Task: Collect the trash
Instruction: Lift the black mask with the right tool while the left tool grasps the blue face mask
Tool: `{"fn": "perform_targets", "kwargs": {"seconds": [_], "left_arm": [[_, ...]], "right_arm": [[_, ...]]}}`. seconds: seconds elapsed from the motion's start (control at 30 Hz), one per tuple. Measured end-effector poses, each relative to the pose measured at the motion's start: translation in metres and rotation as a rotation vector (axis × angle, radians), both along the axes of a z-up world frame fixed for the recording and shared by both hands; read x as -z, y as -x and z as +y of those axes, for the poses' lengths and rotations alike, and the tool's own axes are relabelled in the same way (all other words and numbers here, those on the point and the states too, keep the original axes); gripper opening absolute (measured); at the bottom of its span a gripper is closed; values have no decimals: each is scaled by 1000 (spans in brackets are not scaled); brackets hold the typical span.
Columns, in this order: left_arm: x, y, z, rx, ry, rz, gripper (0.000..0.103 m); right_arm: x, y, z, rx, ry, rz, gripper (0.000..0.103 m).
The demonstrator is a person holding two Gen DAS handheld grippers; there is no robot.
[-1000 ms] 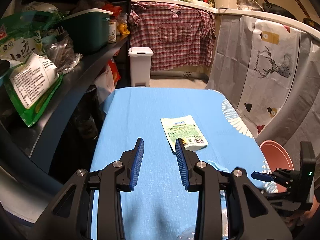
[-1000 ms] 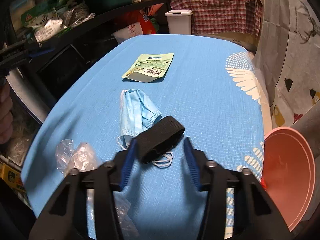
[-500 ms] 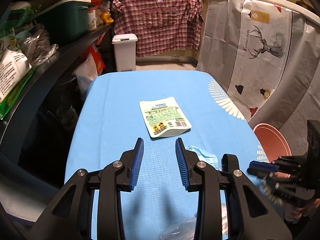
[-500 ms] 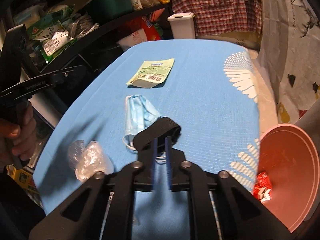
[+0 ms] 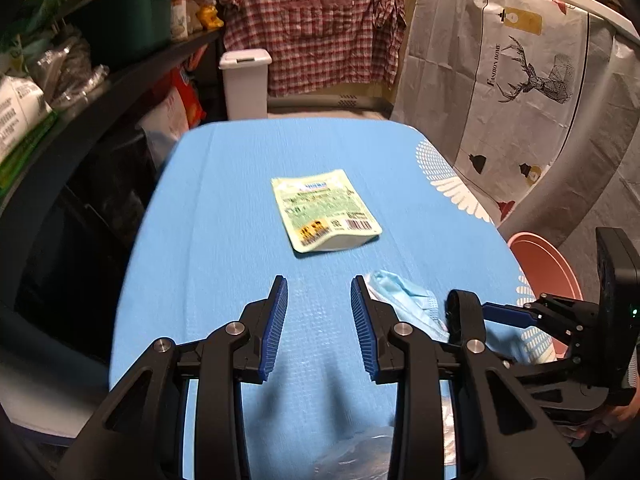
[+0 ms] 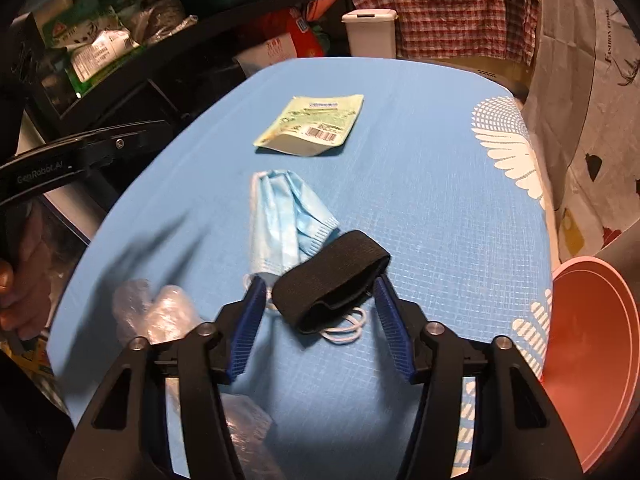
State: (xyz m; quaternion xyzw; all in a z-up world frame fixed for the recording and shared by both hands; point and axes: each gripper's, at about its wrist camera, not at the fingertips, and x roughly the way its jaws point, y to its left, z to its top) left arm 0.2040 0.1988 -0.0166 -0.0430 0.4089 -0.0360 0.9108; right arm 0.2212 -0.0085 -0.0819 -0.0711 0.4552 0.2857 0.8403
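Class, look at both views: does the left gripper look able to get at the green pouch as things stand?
Probably yes. The left gripper points towards the pouch, its tongs apart and empty, with only bare blue cloth between them. The mask and black band lie off to the side.

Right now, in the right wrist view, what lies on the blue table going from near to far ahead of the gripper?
Black band between the opening jaws of the right gripper → blue mask → green pouch → far edge of the table.
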Motion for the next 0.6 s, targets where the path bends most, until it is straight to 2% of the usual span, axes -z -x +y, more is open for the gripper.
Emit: {"fn": "perform_targets", "kwargs": {"seconds": [0.07,0.23,0.3,0.53,0.57,0.6], "left_arm": [[4,-2,-6,15,4,14,33],[21,-10,-33,74,-1,63,34],[29,-15,-44,91,-7,91,40],[49,-27,-65,120,-23,169,40],[51,-28,-65,119,-24,182,39],[54,-30,-66,116,-27,203,30]], "right_arm": [[-3,0,-6,2,-19,5,31],[-10,-1,-26,22,-49,-2,12],[-9,-2,-32,28,-45,0,11],[-7,-5,-55,51,-45,14,10],[-7,-5,-57,51,-45,14,10],[-7,-5,-59,50,-45,13,10]]}}
